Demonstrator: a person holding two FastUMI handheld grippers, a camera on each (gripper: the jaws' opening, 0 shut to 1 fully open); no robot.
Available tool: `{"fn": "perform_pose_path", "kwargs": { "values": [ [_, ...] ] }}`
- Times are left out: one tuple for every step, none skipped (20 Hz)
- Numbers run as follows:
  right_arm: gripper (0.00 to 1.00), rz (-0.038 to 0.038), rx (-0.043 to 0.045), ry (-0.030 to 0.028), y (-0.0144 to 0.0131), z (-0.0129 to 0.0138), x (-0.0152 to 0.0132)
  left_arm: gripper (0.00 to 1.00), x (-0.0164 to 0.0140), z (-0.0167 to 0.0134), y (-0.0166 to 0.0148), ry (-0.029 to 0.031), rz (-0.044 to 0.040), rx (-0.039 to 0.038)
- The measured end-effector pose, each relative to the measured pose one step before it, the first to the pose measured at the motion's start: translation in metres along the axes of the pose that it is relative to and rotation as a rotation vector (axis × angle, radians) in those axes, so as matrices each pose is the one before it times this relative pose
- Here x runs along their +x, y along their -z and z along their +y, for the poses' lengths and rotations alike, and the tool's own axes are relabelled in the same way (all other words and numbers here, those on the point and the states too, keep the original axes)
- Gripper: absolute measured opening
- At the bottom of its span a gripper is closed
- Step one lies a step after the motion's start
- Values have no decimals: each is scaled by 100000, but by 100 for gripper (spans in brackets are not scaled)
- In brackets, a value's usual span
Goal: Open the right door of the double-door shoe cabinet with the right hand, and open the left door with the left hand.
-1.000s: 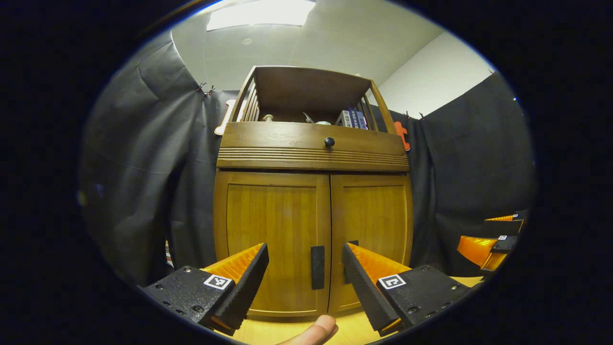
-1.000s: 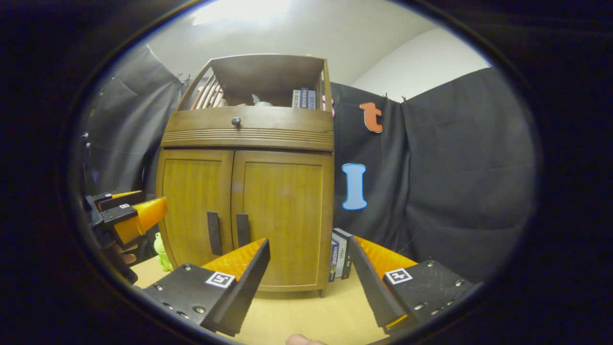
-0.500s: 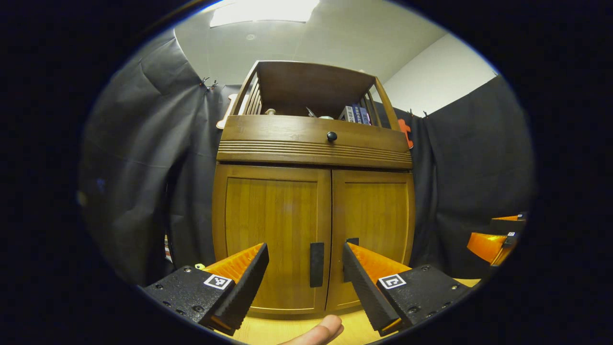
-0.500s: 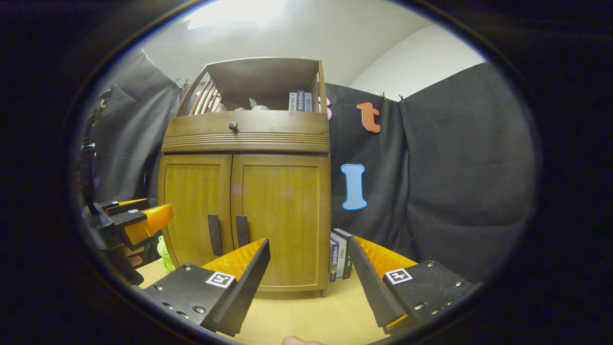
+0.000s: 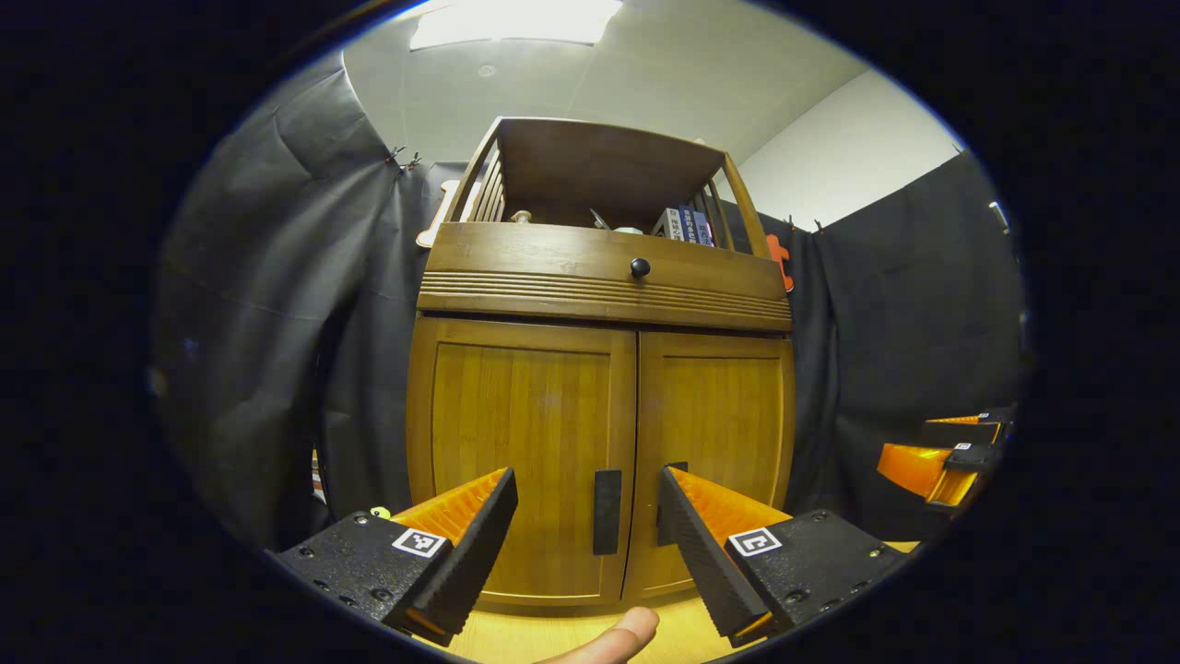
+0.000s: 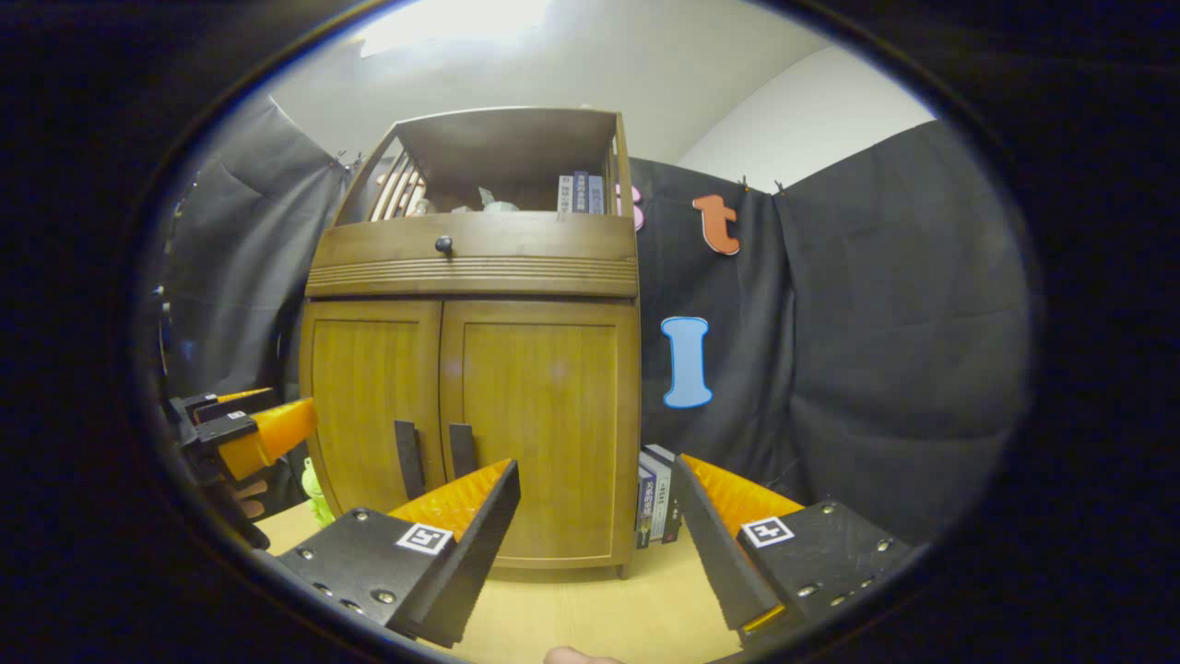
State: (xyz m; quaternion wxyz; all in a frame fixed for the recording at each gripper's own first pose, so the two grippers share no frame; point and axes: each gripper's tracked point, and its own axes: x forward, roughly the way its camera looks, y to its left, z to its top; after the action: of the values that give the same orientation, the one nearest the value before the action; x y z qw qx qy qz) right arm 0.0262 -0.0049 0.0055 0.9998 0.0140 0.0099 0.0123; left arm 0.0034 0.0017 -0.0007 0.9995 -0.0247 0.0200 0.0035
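In the left gripper view, we are facing the wooden shoe cabinet (image 5: 604, 369) standing on the tabletop (image 5: 553, 636), both doors closed. Our left tool (image 5: 587, 516) is hovering with fingers spread wide, framing the left door handle (image 5: 607, 512) without touching it. The right tool (image 5: 940, 456) is showing near the right edge.

In the right gripper view, our right tool (image 6: 595, 516) is spread apart, holding nothing, in front of the right door (image 6: 544, 429). Books (image 6: 654, 493) are standing just beside the cabinet.

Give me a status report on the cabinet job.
Left gripper and right gripper open, empty. Wooden double-door shoe cabinet shut, dark handles untouched. Nothing blocking.
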Motion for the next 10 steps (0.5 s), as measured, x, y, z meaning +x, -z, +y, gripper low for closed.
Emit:
{"fn": "perform_pose_path", "kwargs": {
  "values": [
    [94, 116, -433, -527, 40, 262, 680, 93, 98, 66, 28, -186, 57, -546],
    [94, 117, -216, -814, 144, 376, 687, 95, -58, 56, 23, -301, -123, -774],
    [98, 198, 145, -792, 22, 341, 829, 93, 98, -44, -80, 105, -455, -888],
    [98, 182, 446, -824, 284, 321, 847, 93, -50, -21, 104, 271, -78, -472],
    [98, 45, 550, -767, 119, 356, 935, 93, 18, 126, 170, -60, 657, -127],
    [98, 54, 615, -503, 97, 353, 1025, 93, 31, 182, 242, -547, 826, -326],
    [98, 327, 125, -417, 332, 436, 1116, 93, 75, 154, 33, -166, 158, -530],
    [98, 288, -428, -804, 413, 552, 1243, 93, 145, 536, -174, 82, -391, -895],
    [94, 353, -215, -989, 359, 685, 1225, 93, 108, 437, -89, -248, -344, -986],
    [98, 470, -258, -1515, 554, 835, 1302, 93, 90, 464, -22, -644, 125, -965]
  ]
}}
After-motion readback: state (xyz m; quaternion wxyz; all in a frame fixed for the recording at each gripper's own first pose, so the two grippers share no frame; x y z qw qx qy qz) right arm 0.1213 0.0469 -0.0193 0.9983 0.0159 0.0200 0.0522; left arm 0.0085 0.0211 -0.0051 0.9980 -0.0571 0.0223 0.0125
